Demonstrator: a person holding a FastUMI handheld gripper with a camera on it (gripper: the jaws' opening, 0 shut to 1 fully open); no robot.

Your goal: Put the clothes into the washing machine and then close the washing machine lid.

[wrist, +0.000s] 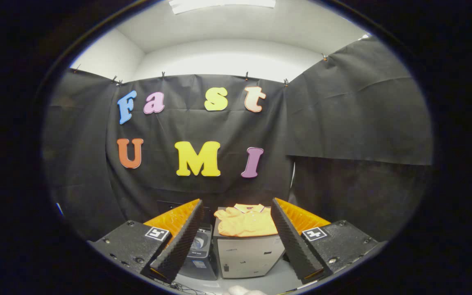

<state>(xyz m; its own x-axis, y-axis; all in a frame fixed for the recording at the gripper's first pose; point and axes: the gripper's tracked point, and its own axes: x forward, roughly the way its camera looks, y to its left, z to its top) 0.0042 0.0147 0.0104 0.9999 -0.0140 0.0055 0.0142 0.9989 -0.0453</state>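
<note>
Black cloth wall behind; claw (237, 221) gaping, crumpled yellow shirt (246, 221) on boxy cabinet (248, 254).

Hand-held gripper (236, 239): ridged fingers, screwed housings, square tag markers.

A yellow shirt (246, 221) with a striped collar lies on a white box (247, 254).

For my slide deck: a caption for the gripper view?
Open tongs frame a yellow shirt lying on a white cabinet, with the washing machine beside it.
</note>
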